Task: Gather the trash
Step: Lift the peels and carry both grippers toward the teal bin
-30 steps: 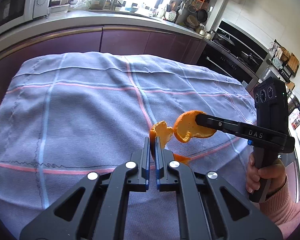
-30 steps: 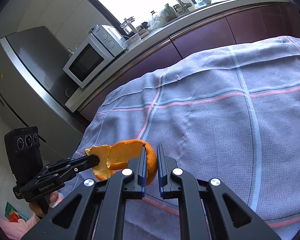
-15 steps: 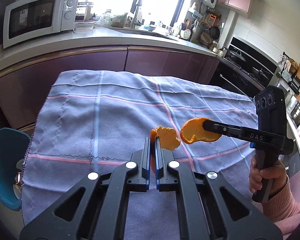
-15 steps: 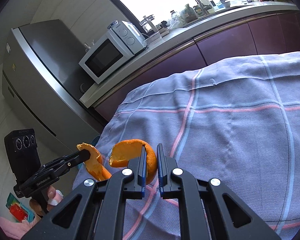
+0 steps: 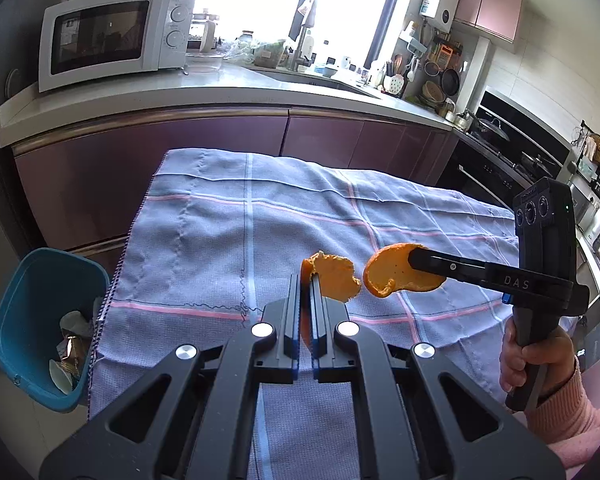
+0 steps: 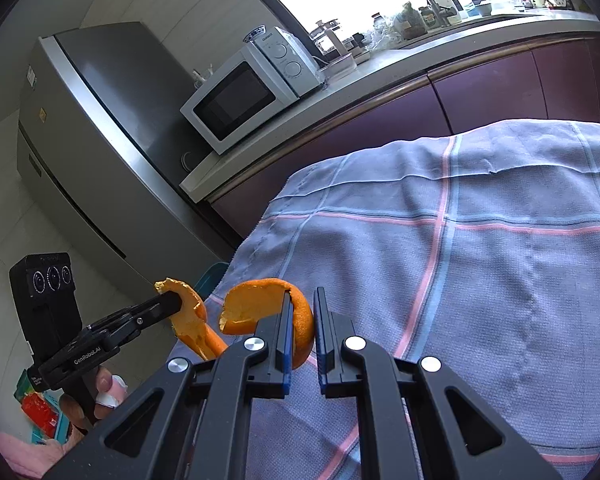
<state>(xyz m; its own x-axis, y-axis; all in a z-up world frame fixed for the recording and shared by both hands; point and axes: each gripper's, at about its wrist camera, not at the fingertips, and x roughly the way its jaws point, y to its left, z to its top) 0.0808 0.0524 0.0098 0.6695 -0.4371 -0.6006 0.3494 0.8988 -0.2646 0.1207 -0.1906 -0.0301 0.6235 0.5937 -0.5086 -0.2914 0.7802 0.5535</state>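
Observation:
My left gripper [image 5: 305,282] is shut on a piece of orange peel [image 5: 331,280] and holds it in the air over the left part of the cloth-covered table [image 5: 220,240]. My right gripper [image 6: 301,300] is shut on a second orange peel [image 6: 268,310], just right of the first one. In the left wrist view the right gripper [image 5: 415,258] holds its peel [image 5: 395,276] beside mine. In the right wrist view the left gripper [image 6: 174,300] shows with its peel [image 6: 192,320]. A blue trash bin [image 5: 28,300] with some scraps inside stands on the floor left of the table.
A kitchen counter [image 5: 220,92] with a white microwave [image 5: 112,40] runs behind the table. A steel fridge [image 6: 92,152] stands at the left. A stove [image 5: 499,148] is at the back right. The bin's edge [image 6: 210,278] peeks past the table's corner in the right wrist view.
Both grippers have moved left with their peels, lifted off the cloth. The blue bin has come into the left wrist view. The two peels have drawn slightly apart.

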